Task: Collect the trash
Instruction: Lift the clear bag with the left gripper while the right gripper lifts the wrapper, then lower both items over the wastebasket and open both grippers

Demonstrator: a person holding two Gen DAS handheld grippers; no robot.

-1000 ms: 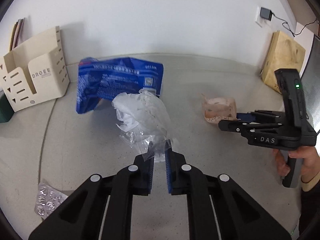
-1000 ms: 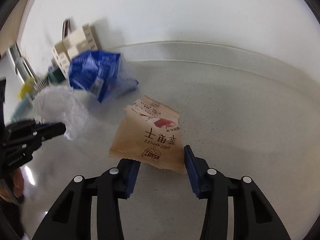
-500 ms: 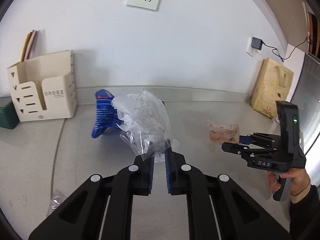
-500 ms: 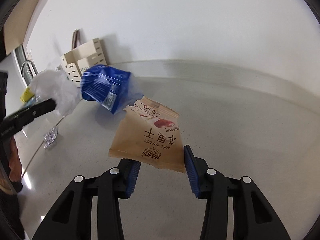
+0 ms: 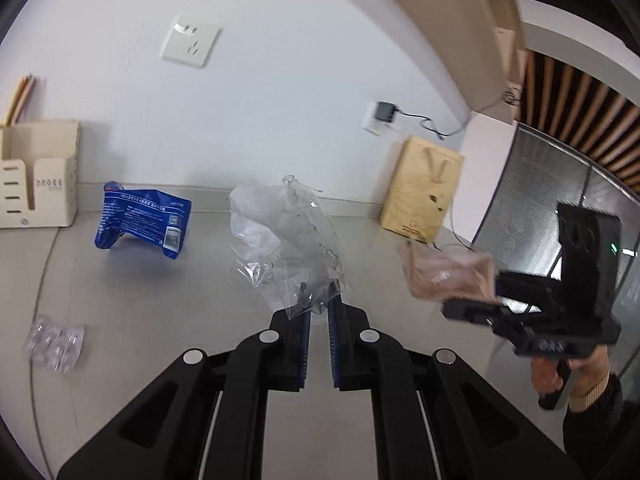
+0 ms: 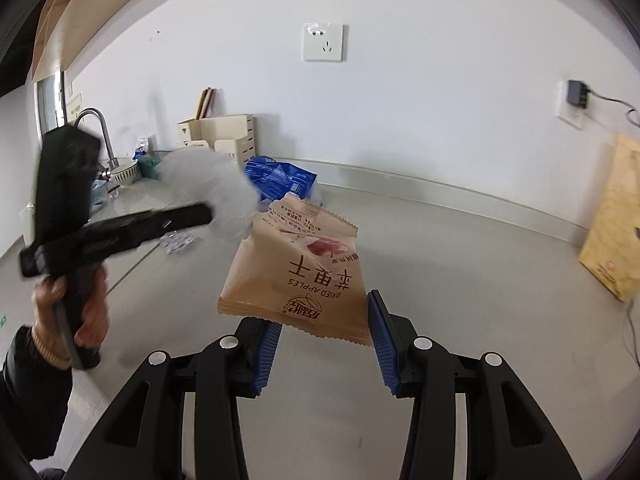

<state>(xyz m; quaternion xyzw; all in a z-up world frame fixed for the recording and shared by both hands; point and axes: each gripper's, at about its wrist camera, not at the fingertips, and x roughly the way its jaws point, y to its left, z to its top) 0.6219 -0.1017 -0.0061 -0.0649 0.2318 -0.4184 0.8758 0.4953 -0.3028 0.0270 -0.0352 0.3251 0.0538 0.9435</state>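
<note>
My left gripper point(image 5: 319, 312) is shut on a crumpled clear plastic bag point(image 5: 286, 240) and holds it up above the grey counter point(image 5: 168, 296). My right gripper point(image 6: 322, 330) is shut on a tan dried-apples packet point(image 6: 298, 272), lifted off the counter; the packet also shows in the left wrist view point(image 5: 448, 274). A blue wrapper point(image 5: 142, 220) lies on the counter near the wall, also in the right wrist view point(image 6: 280, 180). A clear blister pack point(image 5: 54, 342) lies at the left.
A beige desk organiser point(image 5: 38, 176) stands at the back left. A brown paper bag point(image 5: 422, 196) leans on the wall at the right. A sink with a tap point(image 6: 98, 136) and a bowl point(image 6: 124, 172) is at the far left.
Both grippers have risen from the counter with their loads. The dried-apples packet came off the surface. The views now tilt up toward the wall.
</note>
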